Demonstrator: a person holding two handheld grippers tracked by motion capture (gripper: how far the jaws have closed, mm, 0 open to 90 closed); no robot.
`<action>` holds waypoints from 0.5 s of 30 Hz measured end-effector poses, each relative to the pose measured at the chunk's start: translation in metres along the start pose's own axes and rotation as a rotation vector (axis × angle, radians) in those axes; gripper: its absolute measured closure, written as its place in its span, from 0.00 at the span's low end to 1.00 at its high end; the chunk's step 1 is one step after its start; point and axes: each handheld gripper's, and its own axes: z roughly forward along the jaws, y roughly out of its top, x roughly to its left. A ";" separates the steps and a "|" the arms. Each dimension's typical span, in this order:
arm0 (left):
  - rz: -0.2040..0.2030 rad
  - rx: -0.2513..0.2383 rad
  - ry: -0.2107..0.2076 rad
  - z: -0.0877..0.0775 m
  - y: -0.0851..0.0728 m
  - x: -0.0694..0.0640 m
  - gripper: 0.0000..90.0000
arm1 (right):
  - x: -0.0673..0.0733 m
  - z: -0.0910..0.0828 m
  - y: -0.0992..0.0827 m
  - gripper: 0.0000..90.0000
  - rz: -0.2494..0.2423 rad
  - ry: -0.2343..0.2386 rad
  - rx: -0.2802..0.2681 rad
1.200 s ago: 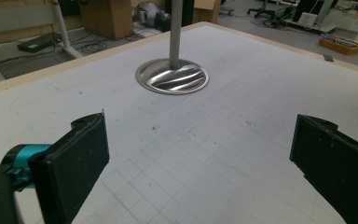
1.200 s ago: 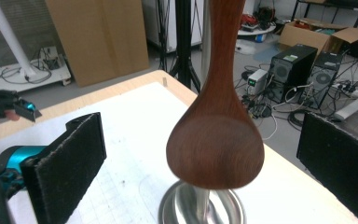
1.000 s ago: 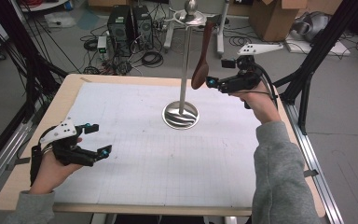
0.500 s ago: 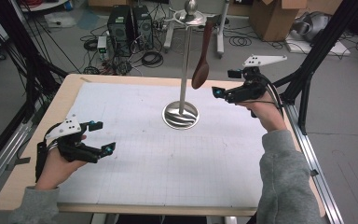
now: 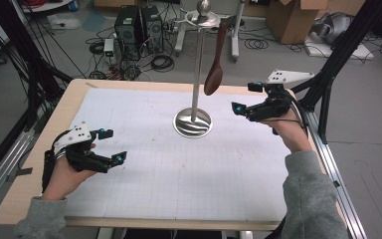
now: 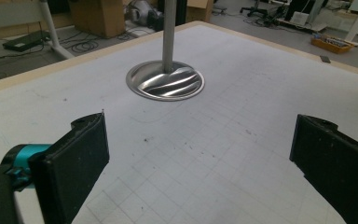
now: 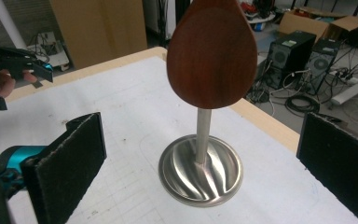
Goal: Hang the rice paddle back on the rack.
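1. Two grippers noted in the high view. Right gripper (image 5: 244, 97) hovers just right of the wooden spoon (image 5: 214, 74), jaws wide apart and holding nothing. The spoon hangs from the top of the steel stand (image 5: 193, 122), bowl downward, clear of the table (image 5: 45, 124). Left gripper (image 5: 110, 145) idles low near the front left edge, jaws spread, empty.
2. Left gripper view: both pads (image 6: 77, 158) stand wide apart over bare gridded mat; the stand base (image 6: 165, 80) lies well ahead. Ample room on this side.
3. Right gripper view: the spoon bowl (image 7: 211, 51) hangs centred between the open jaws, farther off. Judgement: keep the hand level and avoid nudging the post (image 7: 202, 135), since the base may tip. The far table edge is close behind.
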 end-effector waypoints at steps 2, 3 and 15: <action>-0.010 -0.008 -0.017 0.000 0.000 0.001 0.06 | 0.001 0.001 -0.004 0.00 0.006 0.003 -0.015; -0.010 -0.013 -0.018 0.000 0.001 0.001 0.05 | 0.002 0.002 -0.006 0.00 0.006 0.005 -0.004; -0.017 -0.015 -0.012 0.001 0.000 0.005 0.06 | 0.006 0.011 -0.033 0.00 0.012 -0.010 0.005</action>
